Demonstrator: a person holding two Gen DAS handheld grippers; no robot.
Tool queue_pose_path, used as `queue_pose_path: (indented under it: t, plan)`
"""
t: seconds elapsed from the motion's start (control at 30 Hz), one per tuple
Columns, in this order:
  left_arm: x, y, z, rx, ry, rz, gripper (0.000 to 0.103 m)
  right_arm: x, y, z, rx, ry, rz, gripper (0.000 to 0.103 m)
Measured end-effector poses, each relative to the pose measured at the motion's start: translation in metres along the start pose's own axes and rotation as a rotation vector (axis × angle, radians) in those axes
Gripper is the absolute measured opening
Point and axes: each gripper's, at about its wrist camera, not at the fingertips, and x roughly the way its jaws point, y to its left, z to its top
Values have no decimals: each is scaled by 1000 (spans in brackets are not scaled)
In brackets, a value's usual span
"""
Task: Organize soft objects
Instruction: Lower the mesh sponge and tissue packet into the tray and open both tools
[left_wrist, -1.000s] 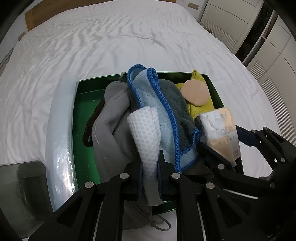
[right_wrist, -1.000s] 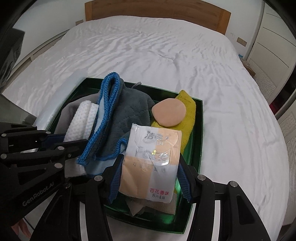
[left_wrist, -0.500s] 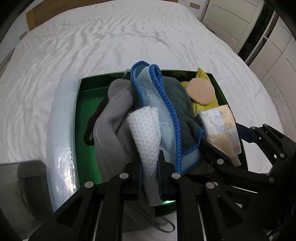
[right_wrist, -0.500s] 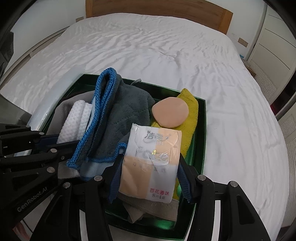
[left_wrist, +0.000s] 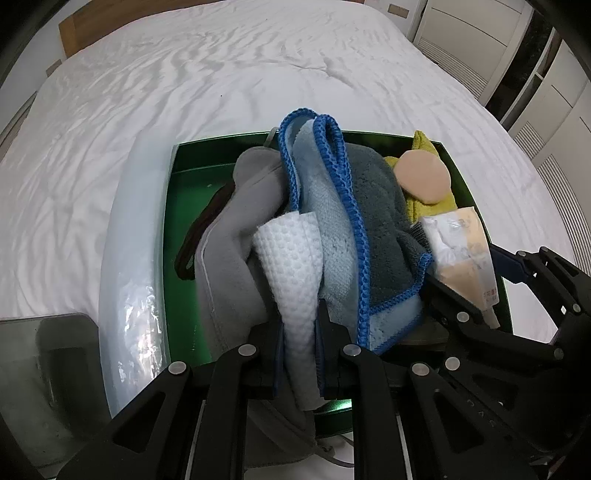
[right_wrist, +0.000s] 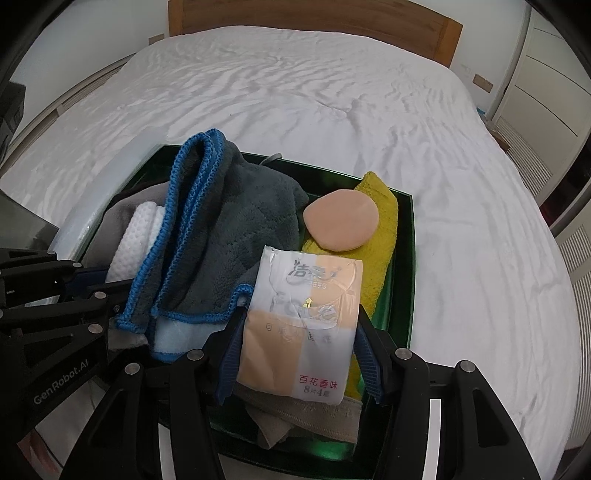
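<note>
We are seeing the blue-edged grey microfibre cloth (right_wrist: 229, 236) leaning further over the white waffle-weave cloth (right_wrist: 135, 240), hiding more of it.

Black linkage gripper (right_wrist: 297, 354), blue-lined jaws, silver screws

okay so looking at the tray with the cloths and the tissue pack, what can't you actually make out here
- Tray floor, both views: mostly covered by the cloth pile.
- Dark band, left wrist view: runs under the grey cloth; what it is stays unclear.
- Beige cloth, right wrist view: mostly under the tissue pack.
</note>
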Motion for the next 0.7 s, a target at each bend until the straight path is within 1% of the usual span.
queue_pose_path:
  t: [0.4,0.7]
  plan:
    - [7,-1,1,23,-5,28,12,5,-2,2,-12,8,0,57]
    - [7,-2,2,20,-6,30,13,6,0,2,-14,10,-2,58]
